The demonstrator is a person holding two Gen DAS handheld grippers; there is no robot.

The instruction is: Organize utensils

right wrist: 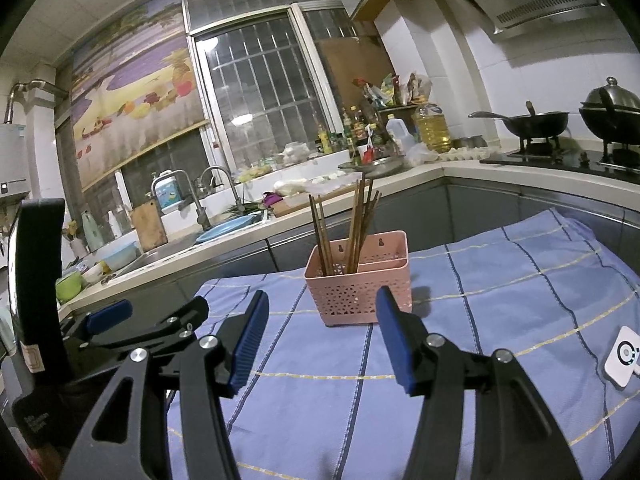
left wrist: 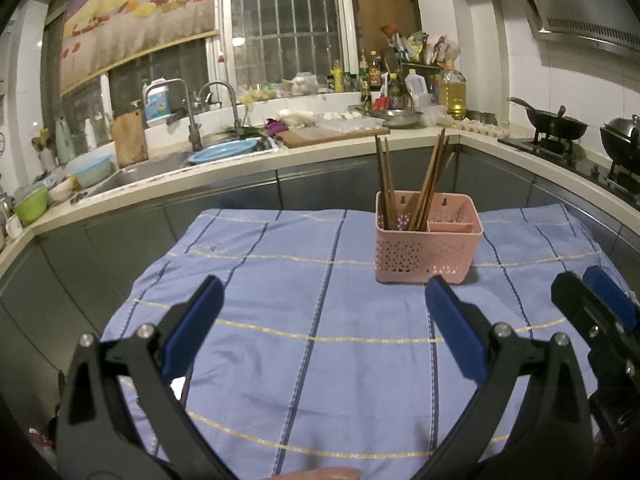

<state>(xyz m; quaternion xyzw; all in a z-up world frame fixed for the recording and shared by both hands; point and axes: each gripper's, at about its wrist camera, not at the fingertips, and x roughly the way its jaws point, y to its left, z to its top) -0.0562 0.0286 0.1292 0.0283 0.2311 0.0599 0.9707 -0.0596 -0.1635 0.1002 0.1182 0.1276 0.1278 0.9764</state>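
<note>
Gaping empty, both claws face the pink caddy [left wrist: 426, 248]; only the right wrist view shows a white gadget [right wrist: 623, 356].

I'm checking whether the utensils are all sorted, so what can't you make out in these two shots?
- Chopsticks: lower ends hidden inside the pink basket, both views; exact count unclear.
- Basket's small side compartment: floor hidden by its walls, left view.
- White device: cut off by right view's edge.
</note>
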